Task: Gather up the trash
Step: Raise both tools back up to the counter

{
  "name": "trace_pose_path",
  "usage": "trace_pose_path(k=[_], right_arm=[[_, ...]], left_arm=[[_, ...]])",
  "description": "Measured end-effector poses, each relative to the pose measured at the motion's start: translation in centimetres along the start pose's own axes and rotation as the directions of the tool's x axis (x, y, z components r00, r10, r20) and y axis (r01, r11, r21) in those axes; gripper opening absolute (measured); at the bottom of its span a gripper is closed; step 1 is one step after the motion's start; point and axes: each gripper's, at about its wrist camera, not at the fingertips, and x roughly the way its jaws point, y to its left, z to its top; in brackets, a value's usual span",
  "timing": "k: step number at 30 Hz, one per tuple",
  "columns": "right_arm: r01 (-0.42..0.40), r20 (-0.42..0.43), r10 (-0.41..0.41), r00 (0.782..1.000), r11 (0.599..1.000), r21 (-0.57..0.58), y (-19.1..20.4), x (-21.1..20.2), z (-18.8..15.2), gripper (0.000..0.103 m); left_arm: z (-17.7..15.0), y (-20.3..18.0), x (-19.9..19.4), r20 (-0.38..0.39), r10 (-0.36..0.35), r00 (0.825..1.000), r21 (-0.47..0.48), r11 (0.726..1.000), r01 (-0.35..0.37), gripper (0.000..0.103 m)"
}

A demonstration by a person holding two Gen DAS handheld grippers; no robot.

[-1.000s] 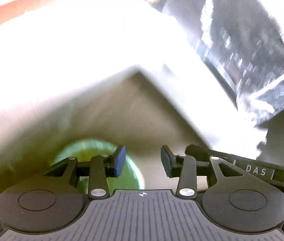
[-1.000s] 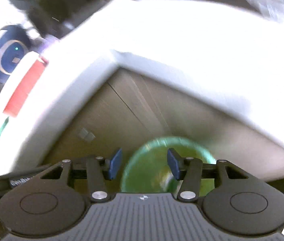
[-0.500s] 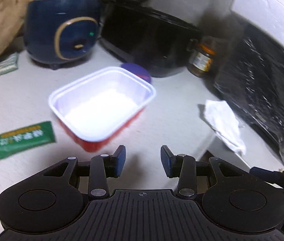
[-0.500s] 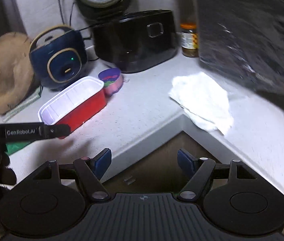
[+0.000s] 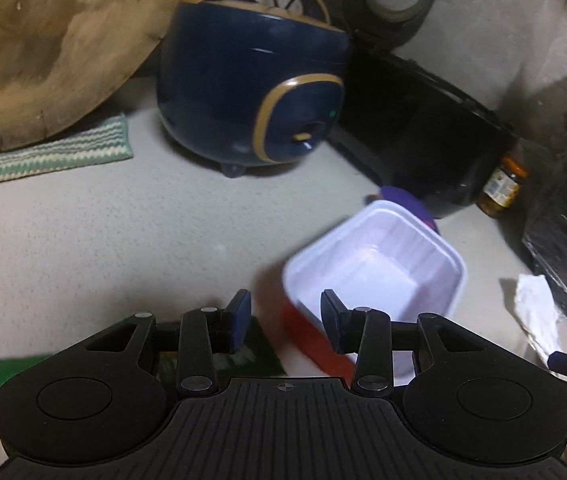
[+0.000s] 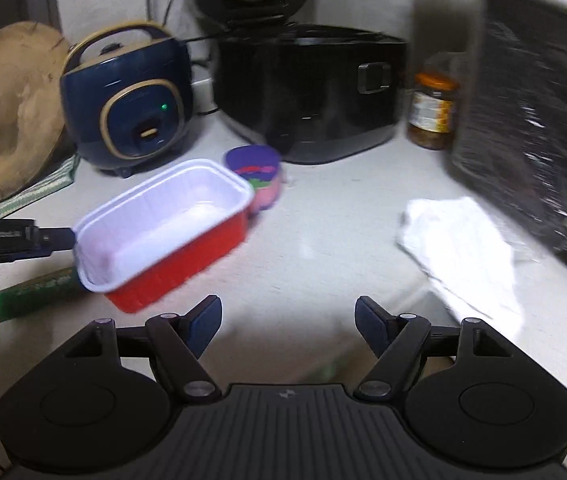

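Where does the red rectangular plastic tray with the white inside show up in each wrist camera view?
Left wrist view: the red rectangular plastic tray sits lower right of centre, just beyond the left gripper.
Right wrist view: the tray sits left of centre, beyond and left of the right gripper.
Shared landmark: the navy blue rice cooker with gold trim stands behind the tray in both.

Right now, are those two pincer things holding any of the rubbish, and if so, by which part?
Nothing is held. The left gripper and right gripper both stand open and empty above the counter; the red tray and crumpled paper lie untouched.
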Motion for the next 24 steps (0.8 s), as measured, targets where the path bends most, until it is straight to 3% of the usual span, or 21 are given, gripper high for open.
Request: trace_pose_path(k=[4, 10, 14, 18, 21, 24], right_arm=[[0.004, -0.044, -0.005, 0.999, 1.000, -0.017, 2.3, 2.3, 0.7, 0.074], [-0.003, -0.081, 0.002, 0.997, 1.000, -0.010, 3.5, 3.9, 0.2, 0.074], [-0.036, -0.056, 0.034, 0.998, 0.999, -0.037, 3.0, 4.0, 0.4, 0.074], [-0.075, -0.025, 0.074, 0.997, 0.996, -0.045, 2.1, 3.6, 0.7, 0.074], [-0.113, -0.004, 0.113, 0.994, 0.992, -0.053, 2.0, 3.9, 0.6, 0.075], [-0.156, -0.013, 0.156, 0.988, 0.985, -0.072, 2.3, 4.1, 0.1, 0.075]], left_arm=[[0.3, 1.5, 1.5, -0.036, -0.066, 0.997, -0.048, 0.997, 0.065, 0.043], [0.0, 0.3, 2.6, -0.062, -0.069, 0.996, -0.003, 0.998, 0.069, 0.043], [-0.3, -0.4, 1.4, -0.029, -0.040, 0.999, -0.029, 0.999, 0.039, 0.043], [-0.1, 1.8, -1.2, 0.034, -0.097, 0.995, -0.118, 0.988, 0.100, 0.043], [0.2, 5.2, -3.0, 0.102, 0.061, 0.993, -0.179, 0.983, -0.042, 0.043], [-0.3, 9.5, -4.0, 0.093, 0.204, 0.975, -0.284, 0.943, -0.170, 0.043]])
